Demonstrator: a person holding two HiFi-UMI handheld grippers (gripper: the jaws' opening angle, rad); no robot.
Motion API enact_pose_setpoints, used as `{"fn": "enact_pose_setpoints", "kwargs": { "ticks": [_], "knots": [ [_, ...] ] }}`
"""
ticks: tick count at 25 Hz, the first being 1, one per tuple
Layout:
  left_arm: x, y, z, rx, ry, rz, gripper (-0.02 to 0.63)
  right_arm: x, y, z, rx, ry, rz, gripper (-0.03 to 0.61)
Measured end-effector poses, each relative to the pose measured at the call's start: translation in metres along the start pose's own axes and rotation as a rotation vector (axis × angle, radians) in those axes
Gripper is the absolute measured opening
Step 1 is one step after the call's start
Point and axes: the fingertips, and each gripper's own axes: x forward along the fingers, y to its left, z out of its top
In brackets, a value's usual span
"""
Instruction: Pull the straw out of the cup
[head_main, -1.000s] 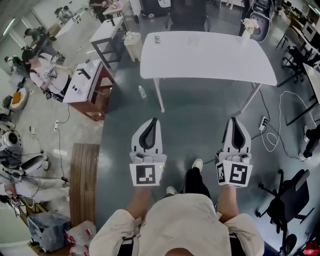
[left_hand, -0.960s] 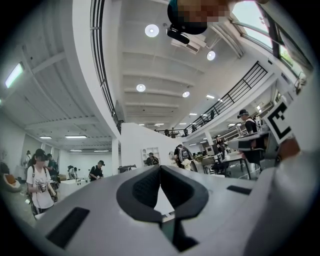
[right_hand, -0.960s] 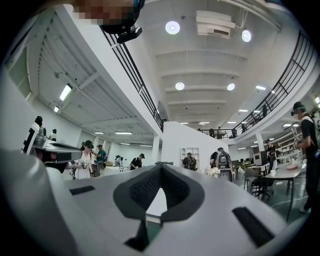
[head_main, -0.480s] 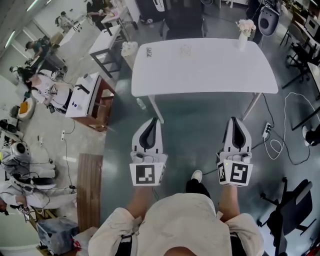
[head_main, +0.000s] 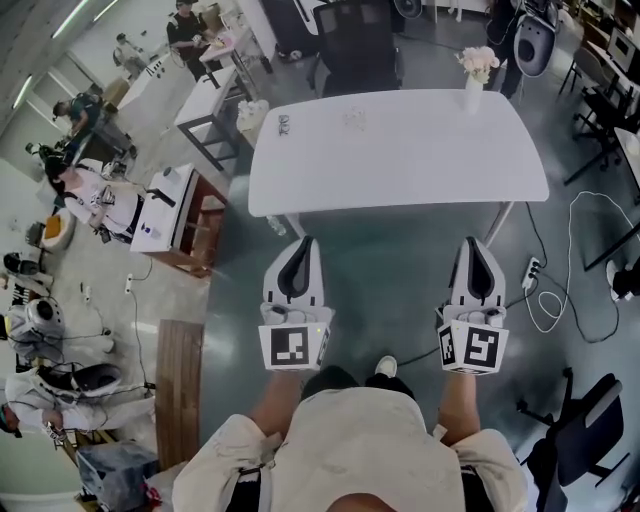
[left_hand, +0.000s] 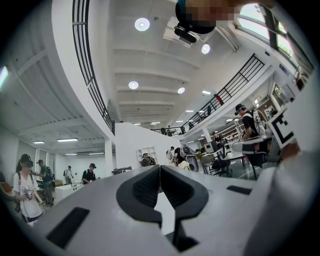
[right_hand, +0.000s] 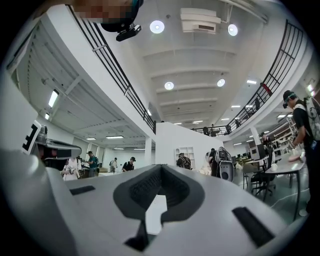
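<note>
no words or numbers can be read anywhere right now. the only signs are black-and-white square codes: one marker on the cube of the left gripper, another marker on the right gripper. a small thing on the white table shows dark marks, too tiny to read.

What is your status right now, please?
Left gripper, right gripper shut, empty. Cup on white table ahead, straw unclear. Nothing in the way.
</note>
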Motion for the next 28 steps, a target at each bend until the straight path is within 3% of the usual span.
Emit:
{"fn": "enact_pose_setpoints", "kwargs": {
  "ticks": [11, 17, 28],
  "knots": [
    [0.052, 0.009, -0.02, -0.037, 0.015, 0.003, 0.006, 0.054, 0.003, -0.019, 0.005, 0.019, 0.034, 0.002],
    [0.088, 0.027, -0.032, -0.051, -0.022, 0.006, 0.006, 0.095, 0.009, -0.022, -0.031, 0.009, 0.052, 0.002],
    [0.18, 0.123, -0.063, -0.104, -0.036, 0.034, 0.005, 0.23, 0.063, -0.03, -0.098, 0.023, 0.102, 0.002]
  ]
}}
